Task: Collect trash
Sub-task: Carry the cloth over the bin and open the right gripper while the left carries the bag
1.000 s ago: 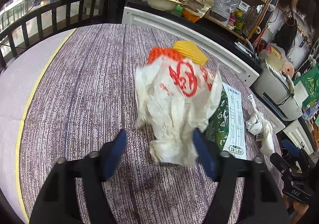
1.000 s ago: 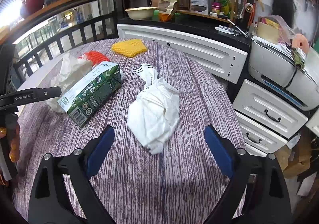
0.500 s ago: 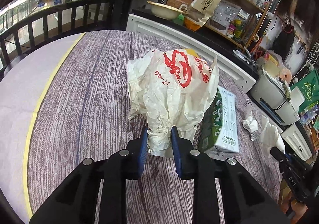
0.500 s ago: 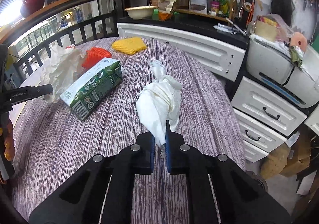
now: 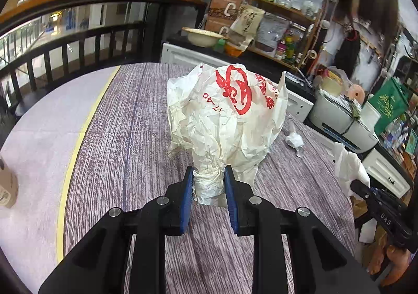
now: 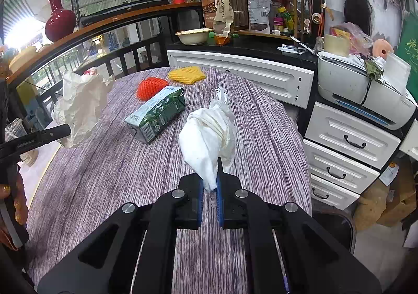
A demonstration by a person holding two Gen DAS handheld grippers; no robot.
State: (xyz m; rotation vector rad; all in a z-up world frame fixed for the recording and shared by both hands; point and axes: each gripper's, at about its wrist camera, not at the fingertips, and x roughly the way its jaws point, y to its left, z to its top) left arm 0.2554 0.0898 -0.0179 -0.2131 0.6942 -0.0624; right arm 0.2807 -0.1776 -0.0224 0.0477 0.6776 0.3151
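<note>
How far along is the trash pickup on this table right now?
Nothing looks binned yet. In hand: left gripper clamps the crumpled red-printed bag; right gripper pinches the white wad. Left on the table: green carton, orange net, yellow net.

The left gripper (image 5: pixel 209 184) pointed downward with its blue pads clamped close on a held wad, while the right gripper (image 6: pixel 210 189), likewise tilted down, had its pads pinched almost together around what it held.

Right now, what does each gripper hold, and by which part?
Left gripper: crumpled printed paper wrapper, by its bunched lower end. Right gripper: white plastic bag, by its lower tip.
</note>
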